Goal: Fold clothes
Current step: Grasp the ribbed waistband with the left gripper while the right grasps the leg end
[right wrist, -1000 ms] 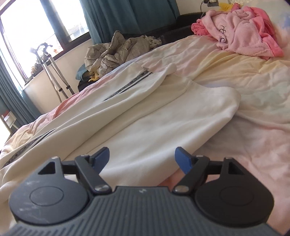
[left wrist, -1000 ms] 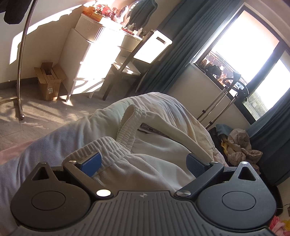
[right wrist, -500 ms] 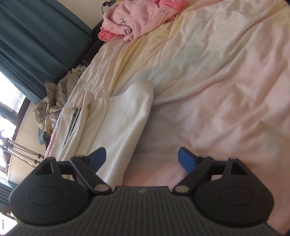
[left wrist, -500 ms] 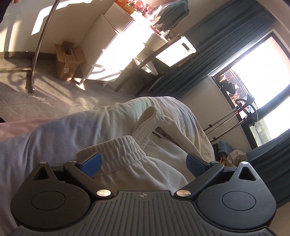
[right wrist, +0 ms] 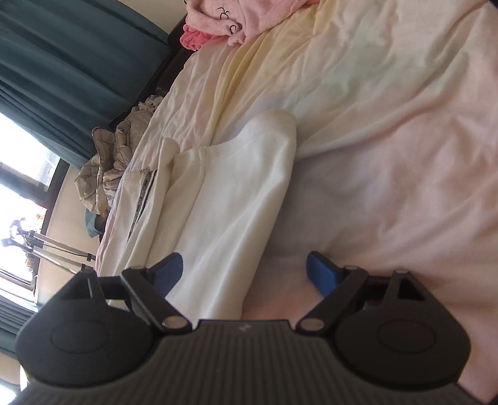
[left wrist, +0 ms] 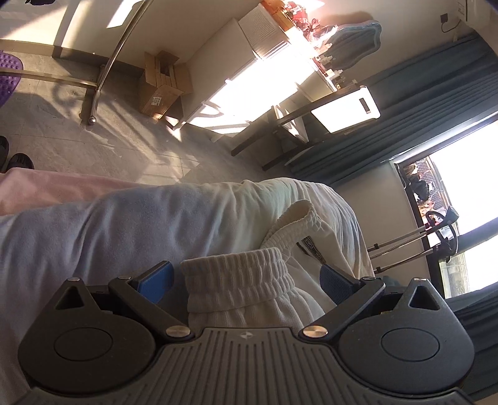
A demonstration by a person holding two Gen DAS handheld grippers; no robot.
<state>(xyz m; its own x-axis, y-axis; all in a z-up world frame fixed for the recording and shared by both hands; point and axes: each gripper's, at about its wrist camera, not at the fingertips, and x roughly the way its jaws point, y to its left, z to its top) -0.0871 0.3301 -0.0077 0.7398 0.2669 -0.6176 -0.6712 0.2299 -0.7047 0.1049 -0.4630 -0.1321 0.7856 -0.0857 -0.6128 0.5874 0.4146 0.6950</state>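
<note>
Waistband (left wrist: 239, 280) first — the ribbed elastic top of the cream trousers (left wrist: 298, 202) sits between the spread blue pads of my left gripper (left wrist: 246, 278), nearer the left pad (left wrist: 155, 277) than the right one; nothing is pinched, the jaws stand wide apart. Just past it the band loops up and over, with a small label (left wrist: 311, 246) showing at the inside. The cloth lies on the bed sheet (left wrist: 109, 224), pale blue near me and pink at the left edge. Farther off is grey tiled floor, a cardboard box (left wrist: 162, 90) against the wall, a white drawer unit (left wrist: 255, 40) in hard sunlight, a dark chair frame, and teal curtains by a bright window at the right.

My right gripper (right wrist: 244, 271) is likewise released, jaws wide, hanging low over the bed. Its left pad (right wrist: 169, 271) is above the trouser leg (right wrist: 242, 199); its right pad is above bare pink sheet (right wrist: 389, 140). The leg runs away from me to its hem, the second leg beside it on the left with a dark side stripe (right wrist: 141, 199). Beyond lie a crumpled beige garment (right wrist: 105, 165) at the bed's edge, a pink fleece heap (right wrist: 224, 18) at the far end, and teal curtains at the left
</note>
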